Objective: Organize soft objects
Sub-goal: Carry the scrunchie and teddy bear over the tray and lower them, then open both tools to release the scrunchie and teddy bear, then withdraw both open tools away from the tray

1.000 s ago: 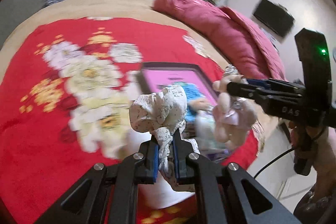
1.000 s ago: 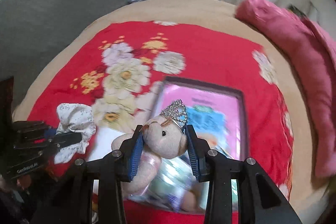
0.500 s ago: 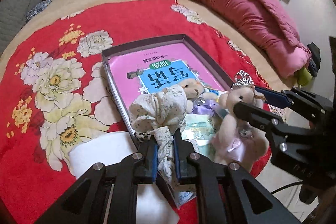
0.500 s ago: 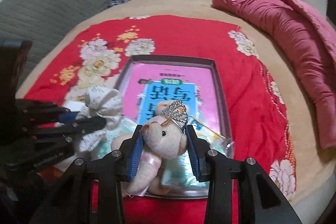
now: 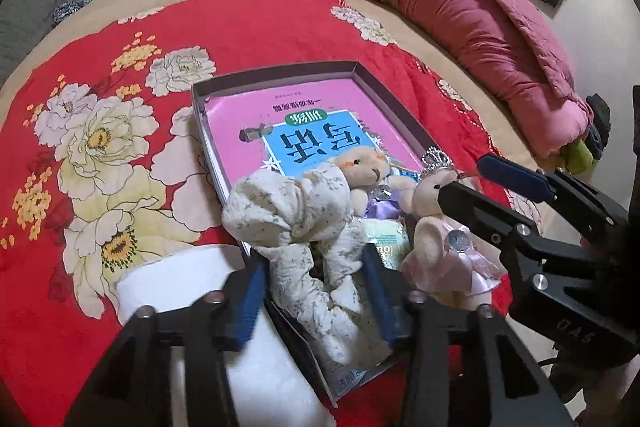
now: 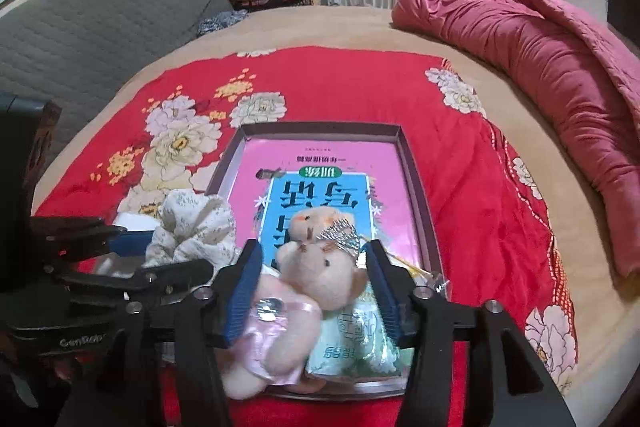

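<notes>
Grippers both newly spread over shallow box (image 5: pixel 384 95); left gripper (image 5: pixel 314 293) has freed floral scrunchie (image 5: pixel 296 211) at box's near-left corner; right gripper (image 6: pixel 310 285) has loosed crowned bear (image 6: pixel 320 267) beside it; both items likely placed.

Tissue roll (image 5: pixel 208 307) cut off below (behind left tongs (image 5: pixel 316 291))

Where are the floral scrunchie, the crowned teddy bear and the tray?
floral scrunchie (image 5: pixel 288 211), left wrist view, on its bunched top fold.
crowned teddy bear (image 6: pixel 332 273), right wrist view, on its face.
tray (image 6: pixel 418 187), right wrist view, on its right wall.
</notes>
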Demonstrator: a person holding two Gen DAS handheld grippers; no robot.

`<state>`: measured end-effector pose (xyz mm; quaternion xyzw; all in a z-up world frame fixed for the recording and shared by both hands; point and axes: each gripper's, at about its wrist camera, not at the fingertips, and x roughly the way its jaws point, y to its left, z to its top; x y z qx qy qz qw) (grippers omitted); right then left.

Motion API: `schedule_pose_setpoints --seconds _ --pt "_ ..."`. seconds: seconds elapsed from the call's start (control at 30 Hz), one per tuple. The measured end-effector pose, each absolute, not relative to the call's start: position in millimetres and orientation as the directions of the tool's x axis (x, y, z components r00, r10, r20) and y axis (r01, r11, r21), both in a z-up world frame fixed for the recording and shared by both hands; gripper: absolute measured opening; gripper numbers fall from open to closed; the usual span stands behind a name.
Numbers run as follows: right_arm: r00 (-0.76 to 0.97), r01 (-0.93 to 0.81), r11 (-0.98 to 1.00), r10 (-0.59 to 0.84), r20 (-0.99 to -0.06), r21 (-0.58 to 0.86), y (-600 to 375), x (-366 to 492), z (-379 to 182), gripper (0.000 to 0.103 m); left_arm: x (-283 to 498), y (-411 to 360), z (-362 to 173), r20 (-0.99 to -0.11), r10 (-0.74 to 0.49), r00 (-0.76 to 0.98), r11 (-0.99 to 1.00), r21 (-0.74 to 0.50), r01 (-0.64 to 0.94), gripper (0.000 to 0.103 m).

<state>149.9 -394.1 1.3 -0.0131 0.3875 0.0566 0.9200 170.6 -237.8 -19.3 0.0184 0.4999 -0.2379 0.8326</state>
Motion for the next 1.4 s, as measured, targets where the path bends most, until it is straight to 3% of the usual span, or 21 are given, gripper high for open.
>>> schedule_pose_setpoints --seconds 0.13,0.27,0.33,0.5,0.8,1.4 --pt "0.718 -0.08 0.997 0.066 -0.693 0.013 -394 143 13 0.062 163 -234 -12 -0.832 -0.383 0.402 0.884 -0.203 0.421 0.055" --pt "0.739 -0.028 1.0 0.016 -0.673 -0.007 -387 123 28 0.074 149 -227 0 -0.811 -0.403 0.424 0.876 -0.209 0.434 0.06" --pt "0.745 0.009 1.0 0.013 -0.667 0.029 -386 108 35 0.074 142 -225 6 -0.802 -0.412 0.434 0.871 -0.207 0.445 0.065" --pt "0.753 0.101 0.988 -0.002 -0.658 0.113 -393 81 44 0.075 136 -218 13 -0.789 -0.4 0.466 0.879 -0.186 0.44 0.065" --pt "0.76 0.116 0.989 -0.03 -0.649 0.09 -380 49 58 0.075 128 -196 34 -0.741 -0.421 0.523 0.887 -0.215 0.408 0.066" --pt "0.758 0.156 0.988 -0.105 -0.643 0.023 -329 -15 56 0.076 47 -143 49 -0.737 -0.391 0.552 0.908 -0.209 0.363 0.066"
